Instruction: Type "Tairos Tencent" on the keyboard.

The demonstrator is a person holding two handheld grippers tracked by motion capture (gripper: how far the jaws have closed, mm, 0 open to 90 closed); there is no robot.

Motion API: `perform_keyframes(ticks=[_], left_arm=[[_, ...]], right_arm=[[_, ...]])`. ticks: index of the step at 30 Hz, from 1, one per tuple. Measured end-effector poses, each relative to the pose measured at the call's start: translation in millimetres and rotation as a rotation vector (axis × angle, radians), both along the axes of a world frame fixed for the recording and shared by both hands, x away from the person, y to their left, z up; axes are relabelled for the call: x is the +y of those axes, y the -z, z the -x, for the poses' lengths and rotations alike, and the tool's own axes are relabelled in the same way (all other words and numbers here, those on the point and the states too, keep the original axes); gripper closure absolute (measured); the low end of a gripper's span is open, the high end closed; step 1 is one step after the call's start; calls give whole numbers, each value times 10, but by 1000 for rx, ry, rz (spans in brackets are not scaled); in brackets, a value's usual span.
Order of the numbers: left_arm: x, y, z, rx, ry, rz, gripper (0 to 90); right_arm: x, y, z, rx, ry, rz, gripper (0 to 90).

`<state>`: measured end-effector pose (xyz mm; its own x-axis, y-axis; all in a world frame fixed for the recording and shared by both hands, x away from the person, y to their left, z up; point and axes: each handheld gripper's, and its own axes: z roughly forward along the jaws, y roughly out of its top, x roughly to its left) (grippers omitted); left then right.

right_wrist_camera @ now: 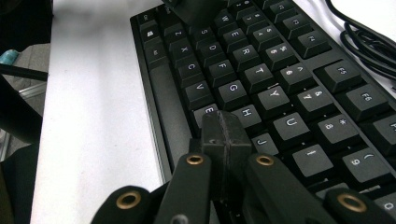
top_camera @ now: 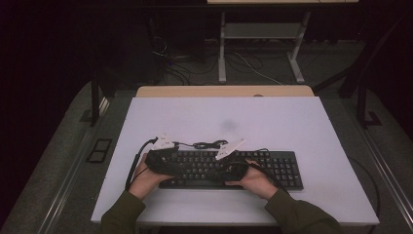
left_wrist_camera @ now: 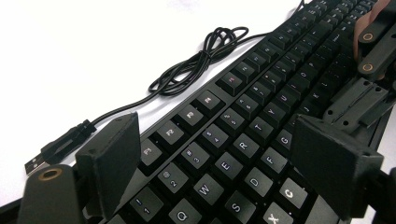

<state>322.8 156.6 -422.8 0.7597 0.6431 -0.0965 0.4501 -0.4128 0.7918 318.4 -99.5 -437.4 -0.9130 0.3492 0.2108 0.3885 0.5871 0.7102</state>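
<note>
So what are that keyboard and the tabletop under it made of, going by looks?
The keyboard looks like black matte plastic: moulded keycaps with printed legends and a dull sheen. The tabletop appears to be a smooth white laminate or coated board, even and faintly glossy; its core I can't tell.

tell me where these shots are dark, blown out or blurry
High view: dim and murky, room around the pale table nearly black. Left gripper view: table blown out to white behind the black wired keyboard, far keys soft. Right gripper view: the shut right gripper close and slightly soft, table edge at top left blurred.
</note>
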Motion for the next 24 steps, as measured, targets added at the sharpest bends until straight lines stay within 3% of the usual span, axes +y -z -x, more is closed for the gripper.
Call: perform_keyframes(ticks=[10, 17, 24], left_arm=[[-7, 2, 3, 0, 0, 0, 161], [-6, 2, 3, 0, -1, 1, 161], [0, -8, 11, -1, 7, -7, 171]], right_arm=[[-79, -95, -27, 1, 12, -58, 887], [-154, -150, -54, -4, 22, -96, 734], [-215, -178, -71, -11, 37, -115, 510]])
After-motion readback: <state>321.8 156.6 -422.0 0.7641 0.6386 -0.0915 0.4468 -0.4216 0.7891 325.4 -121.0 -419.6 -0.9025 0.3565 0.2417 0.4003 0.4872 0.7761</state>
